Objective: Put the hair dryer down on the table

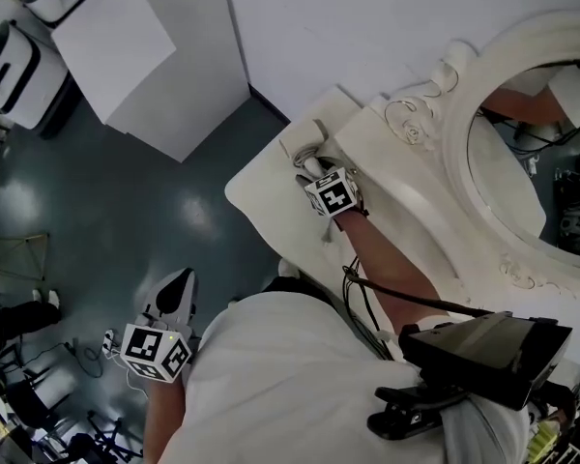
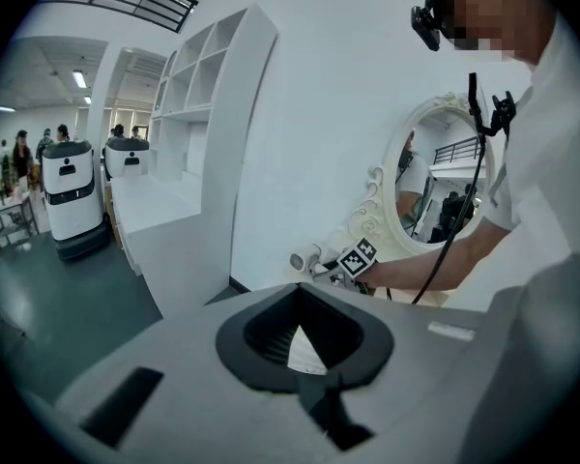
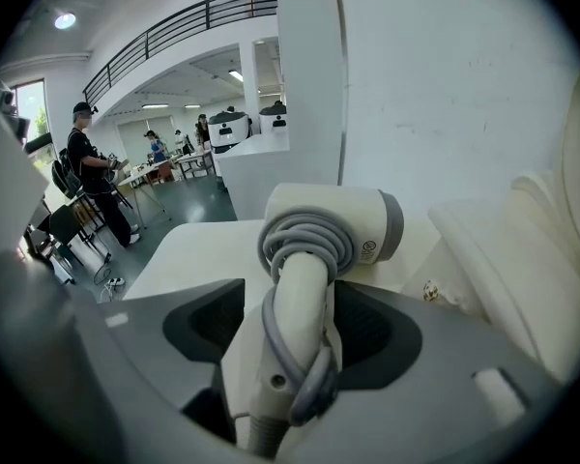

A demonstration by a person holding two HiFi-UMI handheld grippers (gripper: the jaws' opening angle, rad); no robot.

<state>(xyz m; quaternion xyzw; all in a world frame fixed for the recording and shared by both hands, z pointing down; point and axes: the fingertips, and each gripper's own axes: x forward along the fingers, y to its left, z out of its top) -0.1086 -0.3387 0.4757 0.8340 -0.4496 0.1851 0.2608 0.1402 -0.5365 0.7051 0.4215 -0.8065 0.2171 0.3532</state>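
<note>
**Dryer on the table, right jaws wide around its handle**

- Hair dryer [image 1: 307,151]: white body, grey rear ring. It looks to be lying on the white tabletop [image 1: 267,204], at the end by the wall and close to that corner. The carved base of the oval mirror [image 1: 461,93] is just beside it.
- The nozzle end points away from the person and the handle points back toward the right gripper.
- The grey cord [image 3: 305,241] is looped round the top of the handle and runs down it.
- Right gripper [image 1: 315,170]: jaws spread wide, one on each side of the dryer handle. In the right gripper view the dark pads sit off to both sides of the handle. I see no pad pressing on it, so it reads as not clamped.
- The forearm [image 1: 391,271] reaches across the tabletop edge to get there.
- Left gripper [image 1: 181,284]: low at the person's side, over the dark green floor [image 1: 126,211], well apart from the table. Its tips are drawn together with only a thin wedge of light behind them. Nothing is in them.
- The left gripper view looks up at white shelving [image 2: 205,114], with the mirror and the right gripper beyond.
</note>
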